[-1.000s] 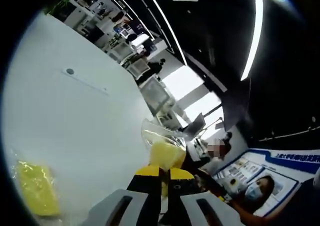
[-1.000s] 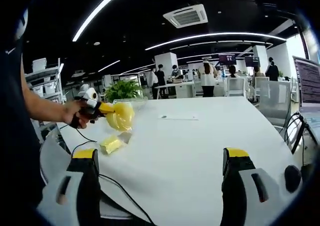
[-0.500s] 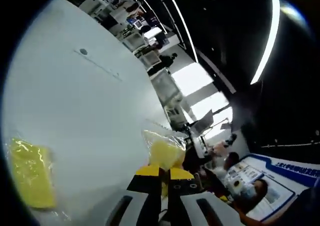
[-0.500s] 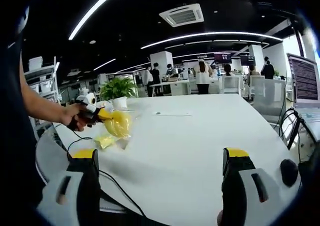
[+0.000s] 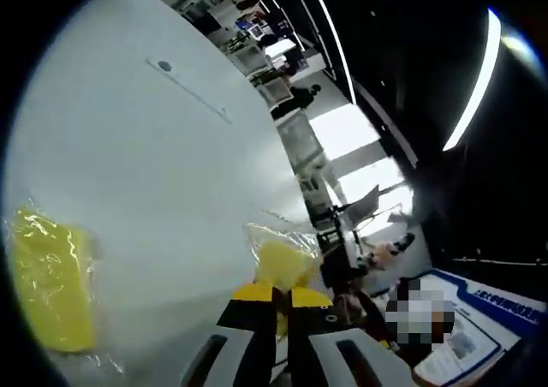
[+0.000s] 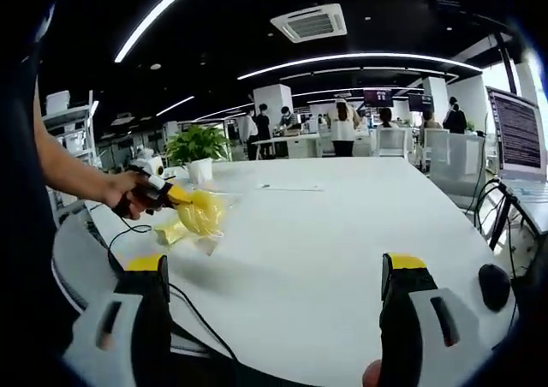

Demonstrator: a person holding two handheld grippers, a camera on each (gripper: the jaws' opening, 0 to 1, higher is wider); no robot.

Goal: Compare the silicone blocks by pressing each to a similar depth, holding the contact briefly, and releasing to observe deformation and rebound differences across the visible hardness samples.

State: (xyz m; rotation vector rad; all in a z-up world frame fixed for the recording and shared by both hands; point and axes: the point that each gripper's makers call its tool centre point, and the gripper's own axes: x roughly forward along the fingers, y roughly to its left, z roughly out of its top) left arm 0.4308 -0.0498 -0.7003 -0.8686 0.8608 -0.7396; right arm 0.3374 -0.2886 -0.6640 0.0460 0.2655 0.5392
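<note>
Table: broad white top, taking the middle of the right gripper view and the left half of the left gripper view; a thin strip and a small round mark sit far out on it

Left gripper: yellow-tipped jaws pressed together on the neck of a clear bag, rising from the bottom centre of its own view; in the right gripper view it sits at the left middle, gripped by a hand

Right gripper: jaws spread wide, nothing between them, one at lower left and one at lower right of its view, hovering over the table's near edge

Held block: pale yellow silicone inside the clear bag, just above the left jaws; at left of centre in the right gripper view

Second block: yellow, wrapped in crinkled film, lying flat at the lower left of the left gripper view

Change: over the last second the held bag has dropped from clear of the table to low over it, close to the second block; the second block looms larger in the left gripper view, so that hand has come nearer

Meaning: the sample looks about to be set down; no pressing has begun, and both blocks are still wrapped

Contact: I cannot tell whether the bag touches the table
</note>
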